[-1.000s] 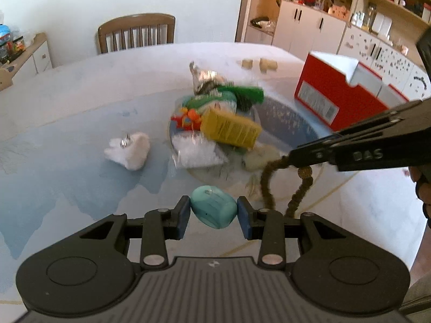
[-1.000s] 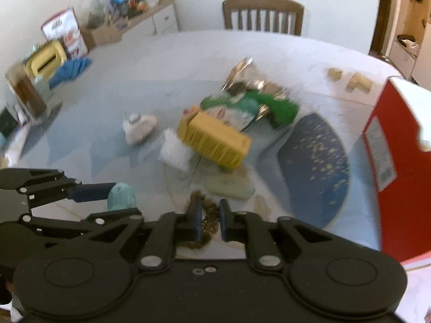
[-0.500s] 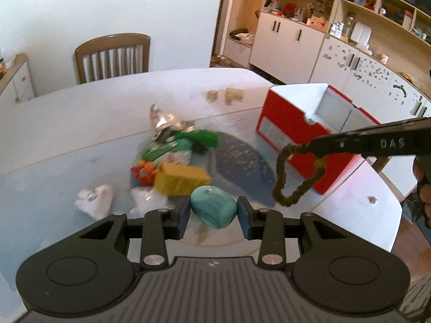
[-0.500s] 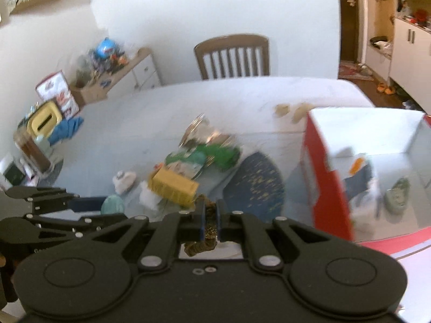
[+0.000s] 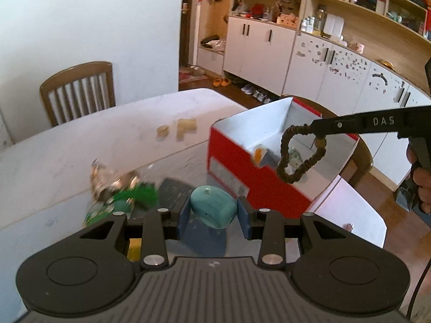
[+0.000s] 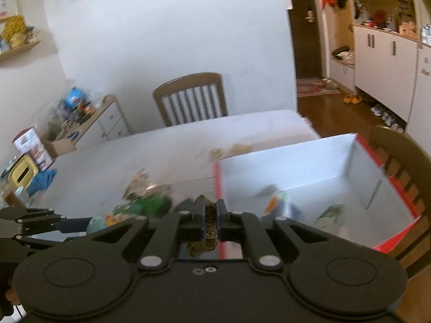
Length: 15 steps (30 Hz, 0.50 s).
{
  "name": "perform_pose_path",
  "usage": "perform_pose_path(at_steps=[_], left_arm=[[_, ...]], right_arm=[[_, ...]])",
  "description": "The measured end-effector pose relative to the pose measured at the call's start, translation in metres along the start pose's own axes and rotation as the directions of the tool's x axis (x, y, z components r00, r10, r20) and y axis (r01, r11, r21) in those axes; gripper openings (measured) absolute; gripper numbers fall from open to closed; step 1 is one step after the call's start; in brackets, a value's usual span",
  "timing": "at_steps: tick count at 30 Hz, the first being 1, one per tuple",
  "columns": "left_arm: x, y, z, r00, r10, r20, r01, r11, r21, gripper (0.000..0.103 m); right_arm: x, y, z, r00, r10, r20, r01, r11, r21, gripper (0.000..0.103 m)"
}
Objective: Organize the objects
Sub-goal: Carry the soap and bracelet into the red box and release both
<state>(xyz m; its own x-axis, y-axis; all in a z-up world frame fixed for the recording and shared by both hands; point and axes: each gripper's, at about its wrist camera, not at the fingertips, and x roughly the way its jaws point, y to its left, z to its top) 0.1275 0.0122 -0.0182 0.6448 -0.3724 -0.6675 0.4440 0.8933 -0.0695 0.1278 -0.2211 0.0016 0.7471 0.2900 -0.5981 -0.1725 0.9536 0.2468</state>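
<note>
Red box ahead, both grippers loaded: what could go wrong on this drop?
1. The brown beaded loop hangs low from the right gripper; it could snag the red box wall or drape over it.
2. The teal rounded object is smooth and curved; it could slip from the left gripper fingers short of the box.

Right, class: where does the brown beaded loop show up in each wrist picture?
Left wrist view: the brown beaded loop hangs right of centre from the right gripper, above the red box.
Right wrist view: low centre, pinched between the pads.
Shared landmark: the wooden chair.
</note>
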Motion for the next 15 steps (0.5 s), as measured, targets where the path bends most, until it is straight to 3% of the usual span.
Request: perform_pose_path(at_steps=[15], left_arm=[[0.084, -0.085, 0.052, 0.997, -0.05, -0.067, 0.056, 0.995, 0.081, 0.037]], right_arm=[[-0.001, -0.101, 0.023, 0.997, -0.064, 0.032, 0.062, 0.997, 0.045, 0.006]])
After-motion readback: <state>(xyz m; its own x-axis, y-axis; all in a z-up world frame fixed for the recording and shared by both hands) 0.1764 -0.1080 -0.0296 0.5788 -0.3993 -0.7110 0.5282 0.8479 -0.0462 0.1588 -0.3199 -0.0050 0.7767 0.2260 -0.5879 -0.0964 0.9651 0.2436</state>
